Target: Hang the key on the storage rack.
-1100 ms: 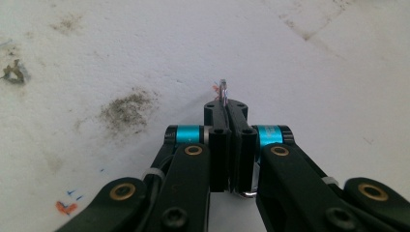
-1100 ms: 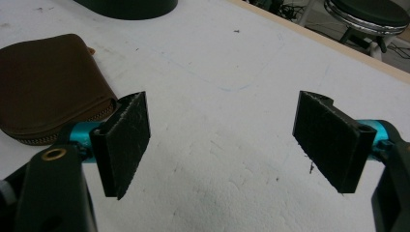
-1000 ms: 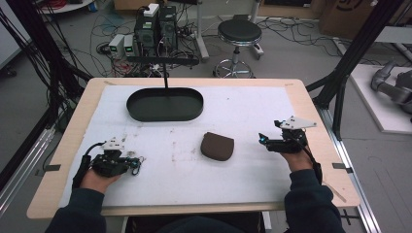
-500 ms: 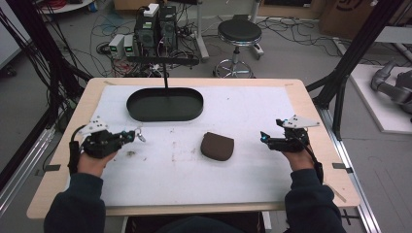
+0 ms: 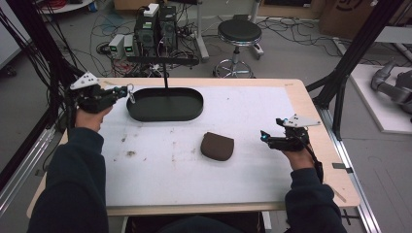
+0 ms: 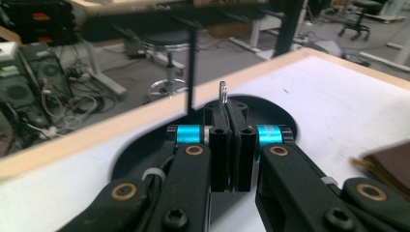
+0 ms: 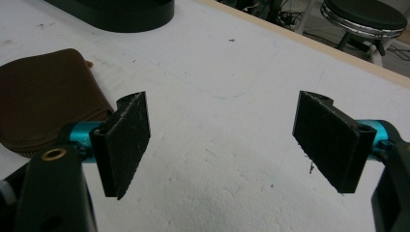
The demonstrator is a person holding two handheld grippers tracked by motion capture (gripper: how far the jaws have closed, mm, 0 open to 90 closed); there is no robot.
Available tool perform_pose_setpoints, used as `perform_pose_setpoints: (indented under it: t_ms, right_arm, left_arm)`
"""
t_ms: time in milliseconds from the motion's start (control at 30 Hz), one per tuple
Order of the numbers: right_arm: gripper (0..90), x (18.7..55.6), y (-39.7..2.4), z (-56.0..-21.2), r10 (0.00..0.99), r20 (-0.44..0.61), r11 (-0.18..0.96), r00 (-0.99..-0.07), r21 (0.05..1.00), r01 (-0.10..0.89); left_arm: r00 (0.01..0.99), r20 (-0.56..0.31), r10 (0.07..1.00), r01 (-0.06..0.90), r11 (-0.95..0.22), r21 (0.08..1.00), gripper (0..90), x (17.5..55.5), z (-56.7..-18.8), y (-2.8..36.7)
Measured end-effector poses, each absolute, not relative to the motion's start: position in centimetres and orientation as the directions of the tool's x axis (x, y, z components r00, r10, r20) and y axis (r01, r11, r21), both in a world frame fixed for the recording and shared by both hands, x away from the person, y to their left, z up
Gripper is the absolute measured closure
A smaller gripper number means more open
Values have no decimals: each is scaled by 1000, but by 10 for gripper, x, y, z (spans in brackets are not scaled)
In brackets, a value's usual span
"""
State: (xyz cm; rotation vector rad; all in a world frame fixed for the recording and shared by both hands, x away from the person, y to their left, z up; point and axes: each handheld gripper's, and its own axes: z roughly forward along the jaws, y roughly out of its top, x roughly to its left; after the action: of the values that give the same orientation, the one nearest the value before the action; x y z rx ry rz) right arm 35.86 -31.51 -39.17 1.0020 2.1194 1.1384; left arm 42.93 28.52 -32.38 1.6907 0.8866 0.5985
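At far left, our left gripper [image 5: 127, 92] clenches a small metal ring [image 6: 223, 92] at the black tray's [image 5: 194, 110] left rim, apparently to drop it in. The brown pouch [image 5: 217, 146] lies mid-table; our right gripper [image 5: 263, 137] waits released.

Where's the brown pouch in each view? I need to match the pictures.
High view: brown pouch at table centre, nearer the person than the black tray.
Left gripper view: its blurred edge at far right.
Right gripper view: upper left, behind one jaw.
Shared landmark: the black tray.
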Motion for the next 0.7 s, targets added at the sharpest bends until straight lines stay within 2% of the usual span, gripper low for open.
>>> perform_pose_setpoints:
  t_ms: [333,700]
  right_arm:
    - [212,358,-316,-391,805,-93,361,-586,861,358]
    - [213,356,-315,-390,800,-96,365,-592,862,353]
  left_arm:
    - [603,-35,797,226,-128,966,880,479,-302,287]
    - [582,-66,810,283,-126,951,880,502,-309,287]
